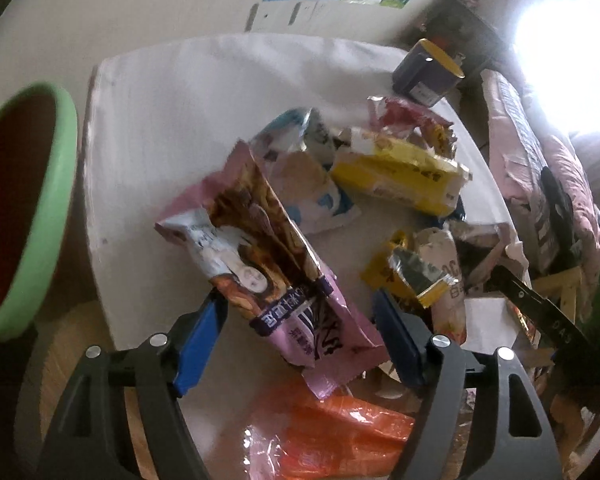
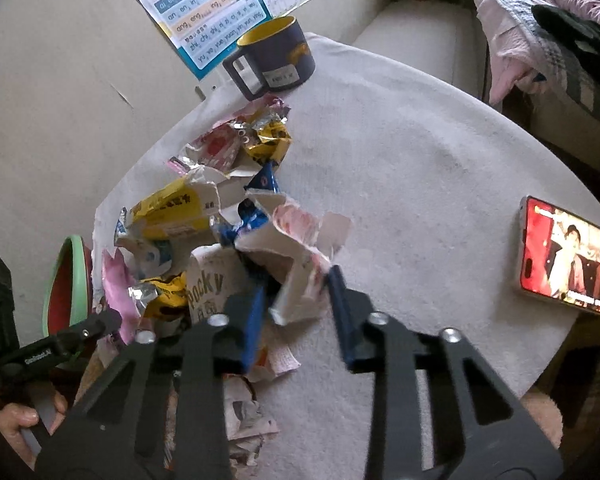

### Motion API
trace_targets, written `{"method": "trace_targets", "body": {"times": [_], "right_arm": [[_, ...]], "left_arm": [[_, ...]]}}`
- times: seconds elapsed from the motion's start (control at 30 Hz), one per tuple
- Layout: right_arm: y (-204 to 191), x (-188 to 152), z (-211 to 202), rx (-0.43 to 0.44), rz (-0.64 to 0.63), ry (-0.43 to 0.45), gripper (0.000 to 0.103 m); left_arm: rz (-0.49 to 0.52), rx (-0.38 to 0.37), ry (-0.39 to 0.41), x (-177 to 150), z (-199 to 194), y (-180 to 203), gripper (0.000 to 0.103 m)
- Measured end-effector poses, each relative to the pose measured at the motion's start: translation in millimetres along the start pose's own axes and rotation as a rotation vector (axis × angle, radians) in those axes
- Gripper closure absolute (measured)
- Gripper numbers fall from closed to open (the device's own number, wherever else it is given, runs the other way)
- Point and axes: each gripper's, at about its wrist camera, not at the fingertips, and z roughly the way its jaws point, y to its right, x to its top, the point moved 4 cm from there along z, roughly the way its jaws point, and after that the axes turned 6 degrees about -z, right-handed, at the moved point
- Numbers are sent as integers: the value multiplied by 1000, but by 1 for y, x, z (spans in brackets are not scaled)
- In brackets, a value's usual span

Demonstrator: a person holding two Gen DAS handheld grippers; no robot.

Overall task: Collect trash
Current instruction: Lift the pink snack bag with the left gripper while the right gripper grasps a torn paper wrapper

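Note:
A heap of snack wrappers lies on the round white table (image 2: pixel 420 152). My left gripper (image 1: pixel 298 300) stands open over a pink and purple snack wrapper (image 1: pixel 268 240). The wrapper lies between the blue pads (image 1: pixel 198 344), and a gap shows on its right side. My right gripper (image 2: pixel 298 284) is shut on a crumpled white and pink wrapper (image 2: pixel 300 240) at the near edge of the heap. A bin with a green rim and red inside (image 1: pixel 66 184) stands off the table's left edge, also seen in the right wrist view (image 2: pixel 66 276).
A yellow carton (image 1: pixel 400 176), a Pocky box (image 2: pixel 208 288) and foil wrappers (image 2: pixel 268 136) fill the heap. A dark mug (image 2: pixel 276 56) stands at the far edge. A lit phone (image 2: pixel 568 264) lies at the right. An orange plastic bag (image 1: pixel 340 432) lies under my left gripper. Bedding (image 1: pixel 540 168) is beyond the table.

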Motion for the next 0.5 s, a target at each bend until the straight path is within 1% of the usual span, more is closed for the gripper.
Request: {"method": "trace_targets", "body": {"times": [0.1, 0.13, 0.17, 0.2, 0.23, 0.27, 0.37, 0.5], "right_arm": [[1, 0, -3, -4, -2, 17, 85], [1, 1, -5, -3, -2, 26, 88], [1, 1, -7, -5, -1, 31, 89], [2, 2, -10, -4, 2, 39, 89], [3, 2, -12, -2, 7, 44, 89], [2, 3, -17, 1, 11, 55, 90], [-3, 8, -34, -4, 0, 100, 90], [-18, 15, -59, -3, -24, 166, 90]], "left_arm": [[-40, -8, -29, -5, 6, -3, 33], [-51, -12, -34, -6, 8, -4, 41], [-63, -19, -41, -7, 9, -5, 48], [-72, -27, -44, -8, 10, -7, 52], [-80, -41, -40, -9, 8, -7, 63], [-80, -44, -32, -8, 6, -7, 71], [-48, -35, 34, -3, -11, -4, 79], [14, -28, 145, 7, -41, 2, 82]]}}
